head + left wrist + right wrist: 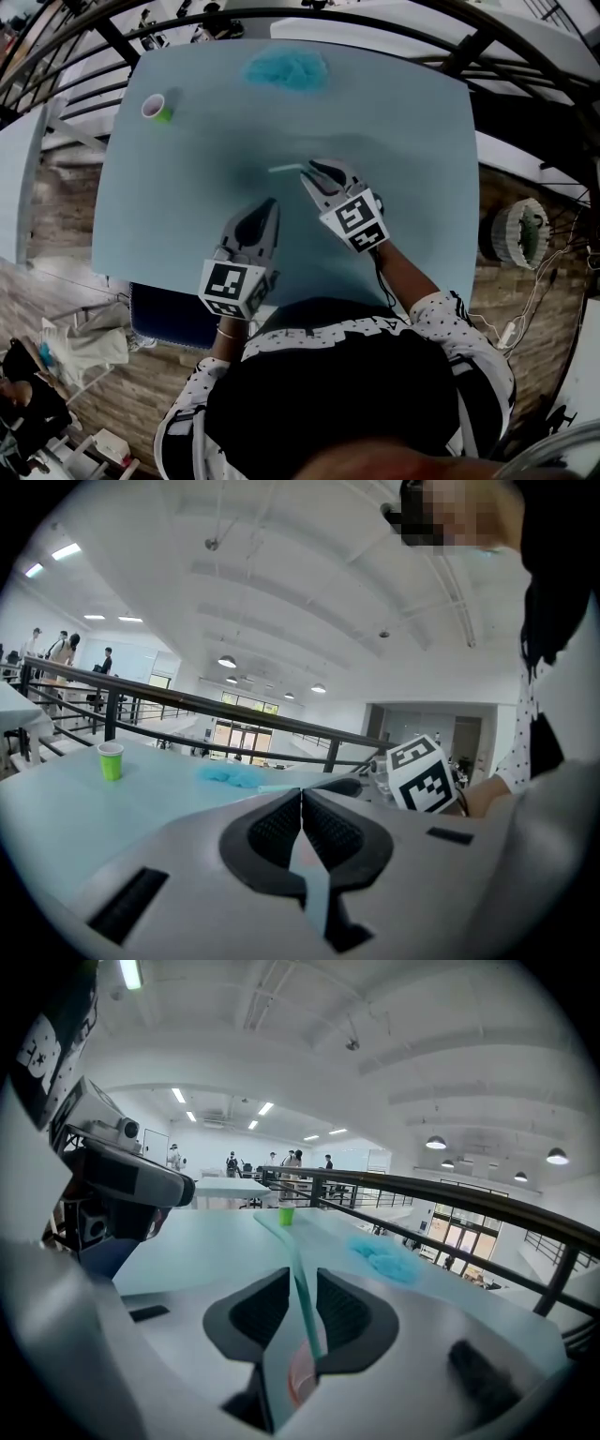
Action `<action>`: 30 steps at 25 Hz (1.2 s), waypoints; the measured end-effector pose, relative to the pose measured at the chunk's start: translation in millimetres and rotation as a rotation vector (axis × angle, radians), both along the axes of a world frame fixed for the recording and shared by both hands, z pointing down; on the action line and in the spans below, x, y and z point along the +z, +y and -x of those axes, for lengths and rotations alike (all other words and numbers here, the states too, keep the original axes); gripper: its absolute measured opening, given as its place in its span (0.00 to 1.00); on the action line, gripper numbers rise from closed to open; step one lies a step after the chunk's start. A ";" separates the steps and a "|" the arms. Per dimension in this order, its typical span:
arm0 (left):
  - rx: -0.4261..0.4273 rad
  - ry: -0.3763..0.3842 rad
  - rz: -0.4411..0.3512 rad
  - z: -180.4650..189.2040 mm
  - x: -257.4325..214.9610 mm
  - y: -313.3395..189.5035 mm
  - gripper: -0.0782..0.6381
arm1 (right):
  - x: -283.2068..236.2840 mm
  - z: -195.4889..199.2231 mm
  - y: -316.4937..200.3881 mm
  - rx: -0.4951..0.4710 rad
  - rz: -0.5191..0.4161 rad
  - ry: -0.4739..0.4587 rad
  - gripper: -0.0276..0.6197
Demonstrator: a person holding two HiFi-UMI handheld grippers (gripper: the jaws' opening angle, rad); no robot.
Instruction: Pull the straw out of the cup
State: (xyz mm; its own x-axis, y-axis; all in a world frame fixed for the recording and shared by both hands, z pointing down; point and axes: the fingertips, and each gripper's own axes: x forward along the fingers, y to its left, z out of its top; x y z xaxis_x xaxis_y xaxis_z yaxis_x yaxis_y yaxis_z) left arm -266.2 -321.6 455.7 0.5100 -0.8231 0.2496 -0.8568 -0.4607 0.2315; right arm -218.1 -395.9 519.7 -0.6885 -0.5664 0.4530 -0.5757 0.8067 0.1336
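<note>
Seen from the head camera, a person stands at the near edge of a pale blue desk (178, 216), holding a gripper in each hand.

The right gripper (308, 172) is out over the middle of the desk. Its jaws are clamped on a thin, pale teal straw (285, 169). From above, the straw's long axis runs side to side, roughly parallel to the near edge. Its free end sticks out of the jaw tips toward the desk's left edge. In the right gripper view, the straw (292, 1260) passes between the two dark ribbed pads. It runs forward past the tips, where its short end section bends off to the left.

The straw is out of the cup (157, 109) and well apart from it. The cup is small and green and stands upright near the far left corner of the desk. It also shows far ahead in the right gripper view (286, 1215).

The left gripper (272, 203) is just beside the right one, nearer the person, and points toward the far edge. In the left gripper view its jaws are pressed together with nothing between them (302, 794).

A crumpled blue cloth (286, 68) lies at the middle of the far edge.
</note>
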 end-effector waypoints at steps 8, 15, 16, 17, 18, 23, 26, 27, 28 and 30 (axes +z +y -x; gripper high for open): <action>-0.004 0.021 0.006 3.7 0.0 3.1 0.13 | -0.6 1.0 1.5 0.013 0.010 -0.017 0.15; -0.002 0.022 0.007 4.4 0.8 1.0 0.13 | -2.7 -3.0 -2.8 0.035 0.002 -0.033 0.11; -0.004 0.023 0.006 5.2 0.6 0.9 0.13 | -3.0 -3.5 -2.4 0.037 0.002 -0.035 0.11; -0.006 0.025 0.005 5.9 0.2 1.3 0.13 | -3.8 -3.8 -1.7 0.039 0.000 -0.036 0.11; -0.007 0.027 0.003 6.1 -0.6 2.0 0.13 | -5.0 -4.2 -0.9 0.041 -0.003 -0.038 0.10; 0.002 0.033 -0.003 3.7 -2.9 5.7 0.13 | -12.5 -5.5 2.0 0.049 -0.014 -0.058 0.10; 0.005 0.035 -0.007 1.1 -3.8 7.4 0.13 | -14.8 -8.0 4.4 0.050 -0.017 -0.070 0.10; 0.008 0.036 -0.009 0.3 -4.3 8.3 0.13 | -15.3 -9.2 5.0 0.052 -0.015 -0.079 0.10; 0.011 0.038 -0.013 -0.4 -4.8 9.2 0.13 | -15.4 -10.8 5.5 0.056 -0.014 -0.089 0.10; 0.014 0.039 -0.020 -0.4 -5.5 10.3 0.13 | -16.1 -13.4 5.9 0.064 -0.015 -0.102 0.10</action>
